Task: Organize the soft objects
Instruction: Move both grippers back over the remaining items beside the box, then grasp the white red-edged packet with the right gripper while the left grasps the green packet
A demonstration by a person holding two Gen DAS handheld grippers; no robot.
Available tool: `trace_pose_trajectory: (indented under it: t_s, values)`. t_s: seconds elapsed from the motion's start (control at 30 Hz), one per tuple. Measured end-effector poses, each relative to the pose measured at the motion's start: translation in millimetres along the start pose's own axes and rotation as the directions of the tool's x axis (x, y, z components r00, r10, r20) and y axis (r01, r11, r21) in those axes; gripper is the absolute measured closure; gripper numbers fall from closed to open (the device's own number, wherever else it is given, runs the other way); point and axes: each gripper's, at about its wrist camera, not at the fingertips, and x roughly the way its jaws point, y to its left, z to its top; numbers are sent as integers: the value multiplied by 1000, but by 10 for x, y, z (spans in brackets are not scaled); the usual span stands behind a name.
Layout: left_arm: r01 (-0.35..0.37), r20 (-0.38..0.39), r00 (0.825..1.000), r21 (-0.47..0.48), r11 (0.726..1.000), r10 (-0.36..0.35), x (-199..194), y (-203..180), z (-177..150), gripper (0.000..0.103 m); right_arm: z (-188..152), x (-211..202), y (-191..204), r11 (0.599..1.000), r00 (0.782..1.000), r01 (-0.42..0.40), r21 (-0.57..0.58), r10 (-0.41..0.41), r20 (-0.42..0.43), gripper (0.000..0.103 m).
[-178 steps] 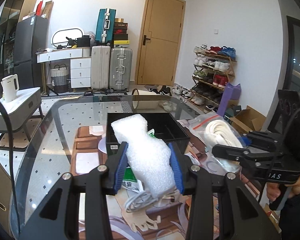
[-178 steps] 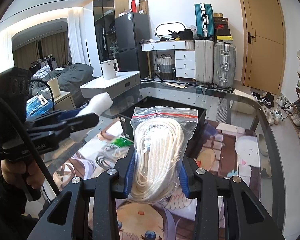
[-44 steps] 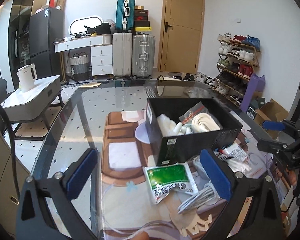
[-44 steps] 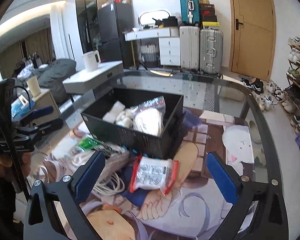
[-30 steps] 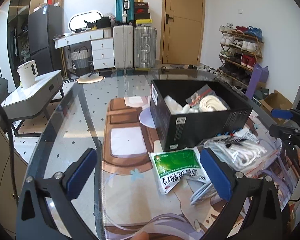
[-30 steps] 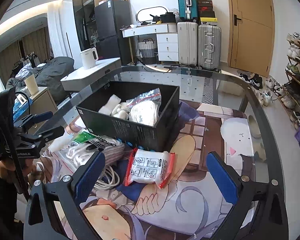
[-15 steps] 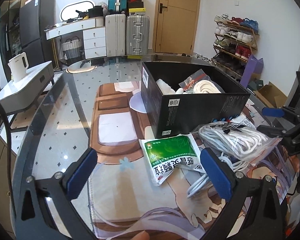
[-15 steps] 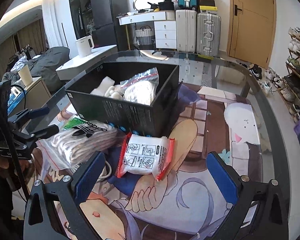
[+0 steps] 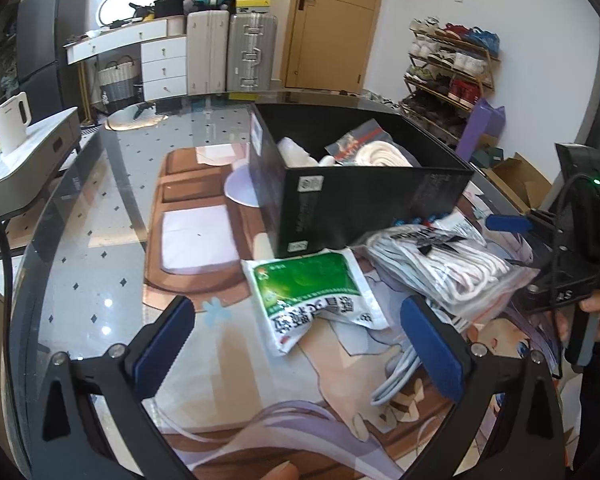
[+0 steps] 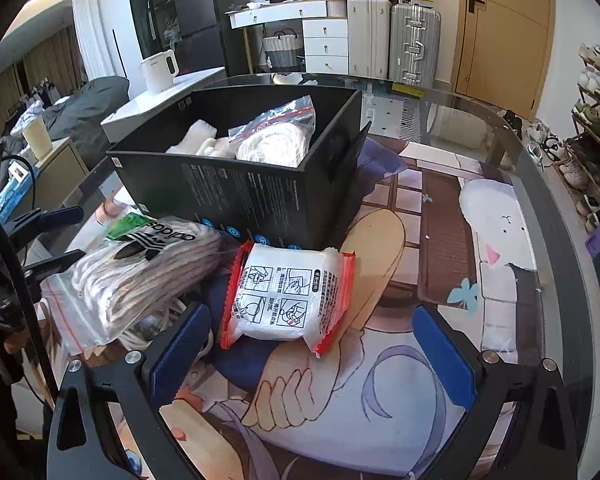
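A black box (image 9: 364,204) (image 10: 240,196) on the glass table holds a white foam piece (image 10: 198,140) and a bagged rope coil (image 10: 276,136). In front of it lie a green packet (image 9: 312,296), a zip bag of white socks (image 9: 448,268) (image 10: 140,272), a white cable (image 9: 396,376) and a red-edged white packet (image 10: 288,296). My left gripper (image 9: 300,348) is open and empty, just before the green packet. My right gripper (image 10: 312,352) is open and empty, just before the red-edged packet.
A printed mat (image 10: 420,380) covers the near part of the table; its curved glass edge (image 9: 40,240) runs on the left. Suitcases (image 9: 232,52), a dresser, a door and a shoe rack (image 9: 448,64) stand behind.
Since the oldest frames both grippers have let go of the foam and the rope bag, now in the box. Over the last second both open grippers moved lower, closer to the packets.
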Motion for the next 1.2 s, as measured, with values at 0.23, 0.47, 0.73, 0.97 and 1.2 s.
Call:
trace_pose_trajectory:
  t_s: [0.23, 0.47, 0.73, 0.97, 1.2]
  values:
    - [8, -14, 1000, 13, 1000, -8, -18, 4, 5, 0, -16, 90, 6, 1000, 1000, 16, -3, -16, -24, 0]
    - [-22, -17, 1000, 1, 1000, 22, 18, 77, 51, 0, -10, 119, -1, 1000, 1000, 11, 7, -11, -25, 2]
    - [-35, -59, 998, 5, 999, 35, 166, 74, 119, 0, -8, 69, 9, 1000, 1000, 3, 3, -3, -8, 31]
    - [-28, -107, 994, 27, 999, 31, 274, -2, 158, 0, -34, 39, -5, 1000, 1000, -8, 1, 8, -13, 37]
    - [-33, -156, 987, 11, 999, 34, 381, -3, 202, 0, -47, 27, 3, 1000, 1000, -7, 0, 7, -15, 37]
